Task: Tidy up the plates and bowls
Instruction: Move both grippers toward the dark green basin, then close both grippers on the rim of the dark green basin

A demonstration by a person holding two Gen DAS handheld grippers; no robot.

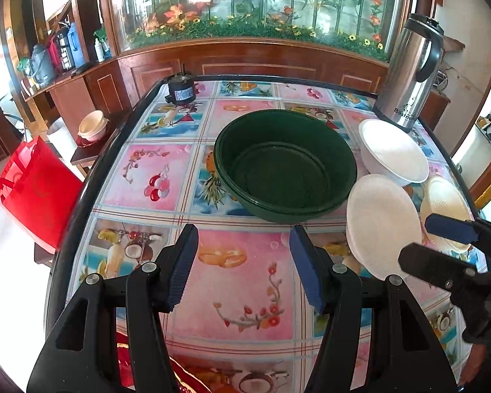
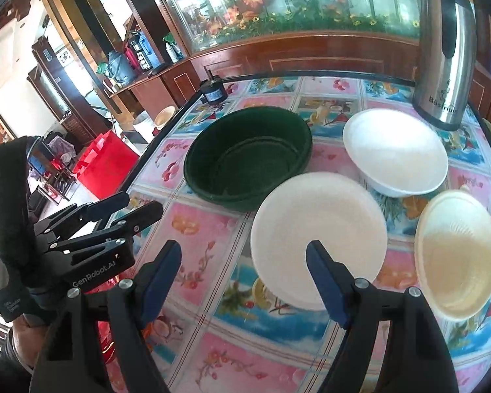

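Note:
A dark green basin (image 1: pixel 286 167) (image 2: pixel 248 154) sits empty mid-table. To its right stand a near white bowl (image 1: pixel 381 226) (image 2: pixel 317 239), a far white bowl (image 1: pixel 392 150) (image 2: pixel 394 150) and a cream ribbed bowl (image 1: pixel 445 209) (image 2: pixel 456 258). My left gripper (image 1: pixel 244 265) is open and empty above the tablecloth, short of the basin; it also shows in the right wrist view (image 2: pixel 127 204). My right gripper (image 2: pixel 244 281) is open and empty, its right finger over the near white bowl's front rim; it shows in the left wrist view (image 1: pixel 442 242) beside that bowl.
A steel thermos jug (image 1: pixel 409 72) (image 2: pixel 445 49) stands at the table's far right corner. A small black motor (image 1: pixel 180 90) (image 2: pixel 212 91) sits at the far left edge. A red bag (image 1: pixel 36 190) and a side table with bowls (image 1: pixel 93 127) lie left, off the table.

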